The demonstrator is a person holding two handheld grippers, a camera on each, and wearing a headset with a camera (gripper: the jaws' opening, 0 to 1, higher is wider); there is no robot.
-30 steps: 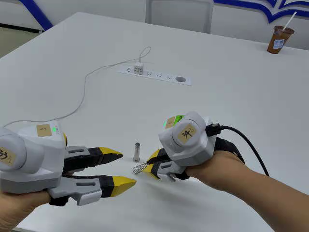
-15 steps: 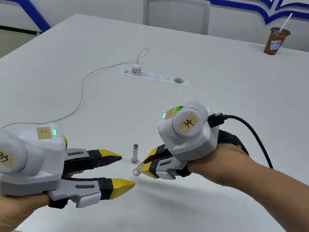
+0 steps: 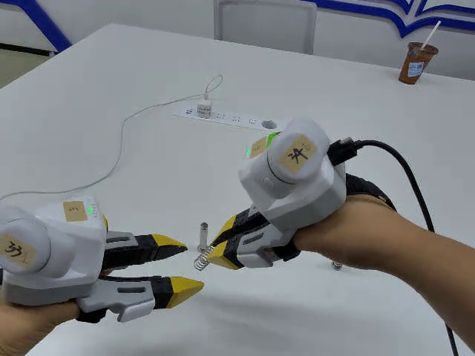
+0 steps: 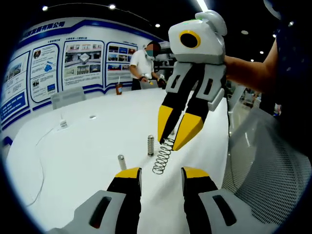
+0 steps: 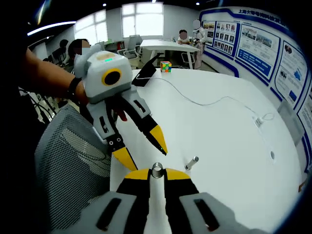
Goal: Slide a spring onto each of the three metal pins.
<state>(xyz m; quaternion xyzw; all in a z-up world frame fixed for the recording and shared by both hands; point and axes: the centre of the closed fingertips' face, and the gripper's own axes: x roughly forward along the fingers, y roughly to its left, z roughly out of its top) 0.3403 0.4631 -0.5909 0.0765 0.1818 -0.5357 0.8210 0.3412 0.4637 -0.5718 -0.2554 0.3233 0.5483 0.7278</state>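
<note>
Two jaws of right hand-held gripper (image 3: 213,256) clenched on spring (image 3: 201,260). Spring sticks out past tips, tilted, just beside upright pin (image 3: 203,236) on tabletop (image 3: 312,96). Left hand-held gripper (image 3: 187,265) released, holds nothing, tips near spring.

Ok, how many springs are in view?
2. One spring is pinched in the right gripper's fingers; a second spring stands upright on the table beyond it. Others may be hidden.

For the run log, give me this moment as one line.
right tongs: shut on spring | left tongs: open, empty | pin: upright, bare, near spring
</note>
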